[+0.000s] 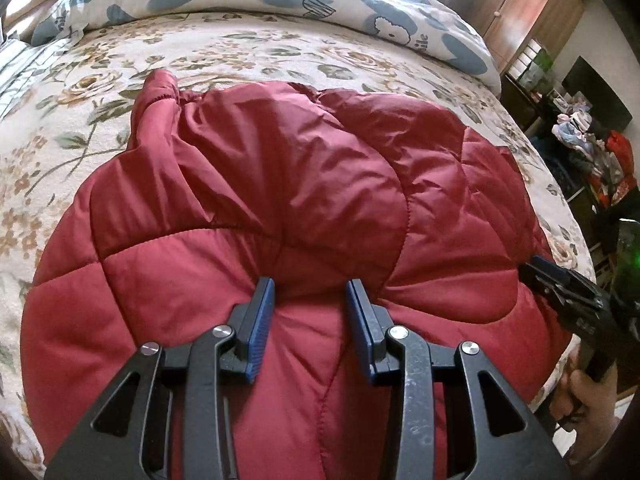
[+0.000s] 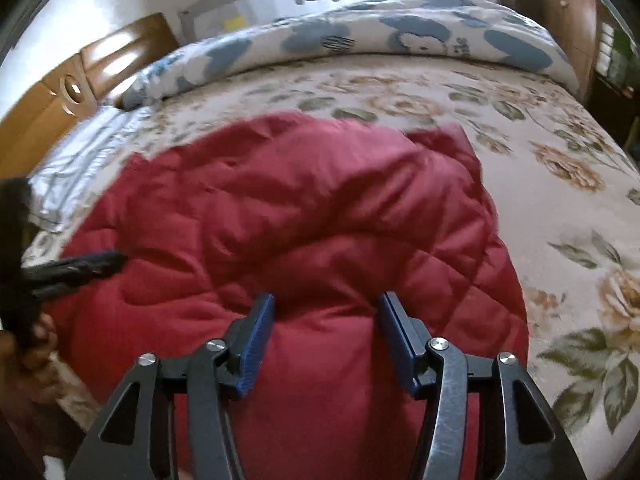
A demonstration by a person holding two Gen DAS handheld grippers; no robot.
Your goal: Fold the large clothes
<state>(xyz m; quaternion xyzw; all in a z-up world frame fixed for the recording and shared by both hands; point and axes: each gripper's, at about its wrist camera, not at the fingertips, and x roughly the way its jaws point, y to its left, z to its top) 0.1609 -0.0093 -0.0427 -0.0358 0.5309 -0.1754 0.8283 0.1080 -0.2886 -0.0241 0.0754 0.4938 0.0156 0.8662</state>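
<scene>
Both claws [image 1: 310,286] [image 2: 326,300] straddle red jacket [image 1: 280,184] folds; right view blurred.

red jacket [image 2: 304,208] blurred, its near hem perhaps cut off.

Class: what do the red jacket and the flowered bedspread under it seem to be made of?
Jacket: likely padded nylon or polyester; slight sheen, crisp wrinkles, quilted stitch lines, puffy panels. Bedspread: looks like matte, soft fleece or brushed cotton; no shine, fuzzy printed roses.
</scene>
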